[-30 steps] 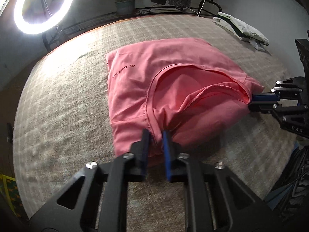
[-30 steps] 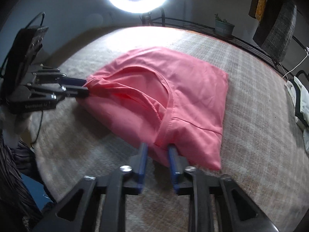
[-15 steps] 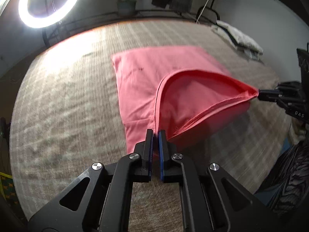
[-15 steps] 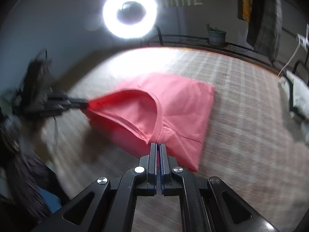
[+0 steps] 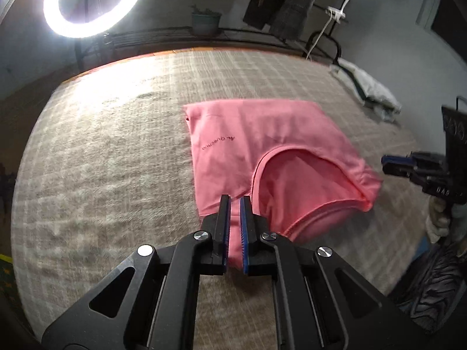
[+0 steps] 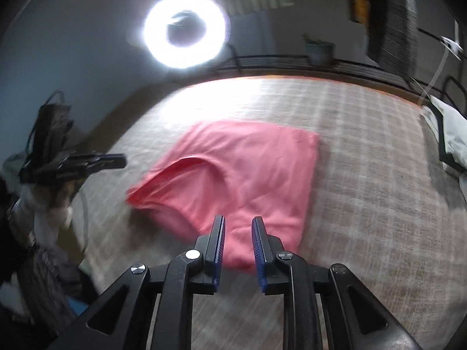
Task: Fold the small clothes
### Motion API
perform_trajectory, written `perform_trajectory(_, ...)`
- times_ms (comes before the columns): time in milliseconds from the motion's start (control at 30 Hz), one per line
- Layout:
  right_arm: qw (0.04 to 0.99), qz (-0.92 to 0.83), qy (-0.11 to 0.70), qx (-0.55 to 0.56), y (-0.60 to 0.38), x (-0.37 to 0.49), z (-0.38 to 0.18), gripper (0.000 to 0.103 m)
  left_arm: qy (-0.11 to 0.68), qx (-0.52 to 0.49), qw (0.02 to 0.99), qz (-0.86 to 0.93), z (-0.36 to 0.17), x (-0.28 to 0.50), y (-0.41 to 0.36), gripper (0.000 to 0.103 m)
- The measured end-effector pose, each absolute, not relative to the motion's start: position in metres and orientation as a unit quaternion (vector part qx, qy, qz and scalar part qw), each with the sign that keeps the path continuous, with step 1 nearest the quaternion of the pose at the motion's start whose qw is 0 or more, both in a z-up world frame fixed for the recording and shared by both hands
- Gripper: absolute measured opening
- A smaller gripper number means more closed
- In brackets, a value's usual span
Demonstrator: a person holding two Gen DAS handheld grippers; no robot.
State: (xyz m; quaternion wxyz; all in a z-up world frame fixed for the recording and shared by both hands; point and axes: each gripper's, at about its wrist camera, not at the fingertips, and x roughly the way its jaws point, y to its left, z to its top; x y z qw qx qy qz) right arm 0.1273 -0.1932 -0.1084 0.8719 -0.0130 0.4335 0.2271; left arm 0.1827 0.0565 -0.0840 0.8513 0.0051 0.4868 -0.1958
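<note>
Both the left gripper (image 5: 235, 204) and right gripper (image 6: 238, 224) are hovering parted and empty above the pink garment (image 5: 262, 151), letting it settle flat.

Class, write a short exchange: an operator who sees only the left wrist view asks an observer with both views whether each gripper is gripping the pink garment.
Operator: The right gripper is side-on and blurred for me. Is it open?
Observer: Yes. Its own camera shows its jaws wide apart, and the pink garment lies flat beyond them, not pinched.
Operator: Pink shows between the fingers of the left gripper. Is it holding cloth?
Observer: The right wrist view shows checked bedcover between its tip and the garment's nearest corner. Blur hides how its jaws stand.
</note>
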Motion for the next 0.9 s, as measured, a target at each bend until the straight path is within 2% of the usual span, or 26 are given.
perform_trajectory(167,0.854,0.202,0.478,-0.028,-0.187,0.148,-0.139,0.019,0.538,0.073,0.819,-0.185,-0.126,0.174,0.037,0.004)
perform_trajectory(300,0.827,0.216,0.516,-0.049,-0.183,0.135,-0.159,0.021,0.531,0.091,0.821,-0.187,-0.123,0.155,0.047,0.008)
perform_trajectory(400,0.818,0.237,0.522,-0.052,-0.186,0.124,-0.151,0.025,0.522,0.087,0.833,-0.16,-0.11,0.154,0.062,0.008)
perform_trajectory(600,0.849,0.252,0.465,-0.008,-0.192,0.142,-0.111,0.028,0.486,0.029,0.862,-0.14,-0.078,0.196,0.06,0.008)
perform_trajectory(700,0.862,0.245,0.443,-0.01,-0.181,0.164,-0.1,0.026,0.471,0.035,0.869,-0.146,-0.071,0.221,0.039,0.008)
perform_trajectory(900,0.869,0.239,0.433,-0.016,-0.145,0.215,-0.104,0.024,0.476,0.052,0.865,-0.15,-0.089,0.275,0.002,0.008)
